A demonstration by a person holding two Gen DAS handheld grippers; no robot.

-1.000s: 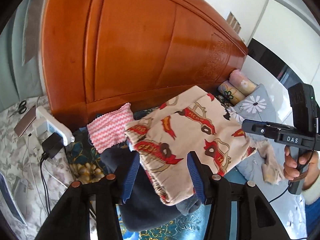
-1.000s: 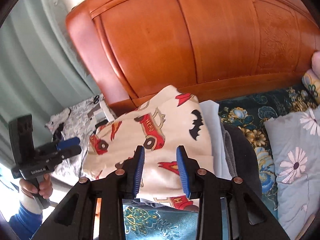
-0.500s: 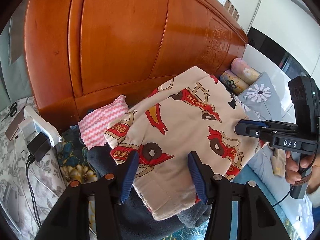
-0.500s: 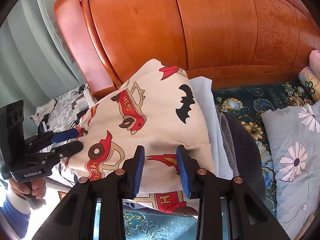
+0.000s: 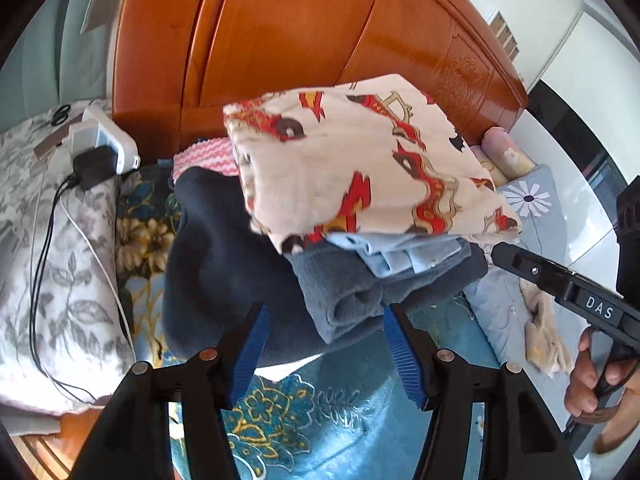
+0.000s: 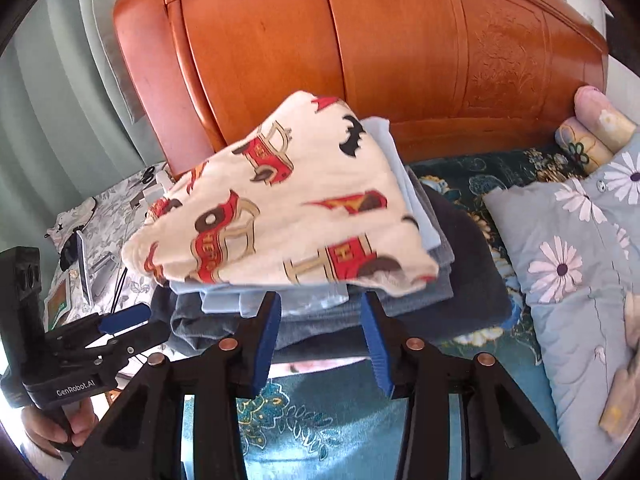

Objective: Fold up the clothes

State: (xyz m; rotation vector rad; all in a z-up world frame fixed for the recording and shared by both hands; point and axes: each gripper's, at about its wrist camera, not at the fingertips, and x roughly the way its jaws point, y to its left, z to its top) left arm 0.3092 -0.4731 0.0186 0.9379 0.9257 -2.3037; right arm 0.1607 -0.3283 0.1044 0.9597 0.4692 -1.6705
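My left gripper was open, and its jaws had just been opening wider. Nothing was pinched between the blue pads — only the dark clothes of the pile showed behind the gap. My right gripper was open too, its jaws also just opening, with no cloth squeezed in them.

The folded car shirt lay on top of the pile, free of both grippers. Under it was a light blue cloth, then a grey fleece and a big dark one. How many pieces were in the pile I could not tell, since the top ones hid the rest. A pink striped cloth peeked out behind, mostly covered.

The pile sat on the bed, close to the wooden headboard. The shirt looked a bit blurry. A flower quilt lay to the right, cut off by the edge.
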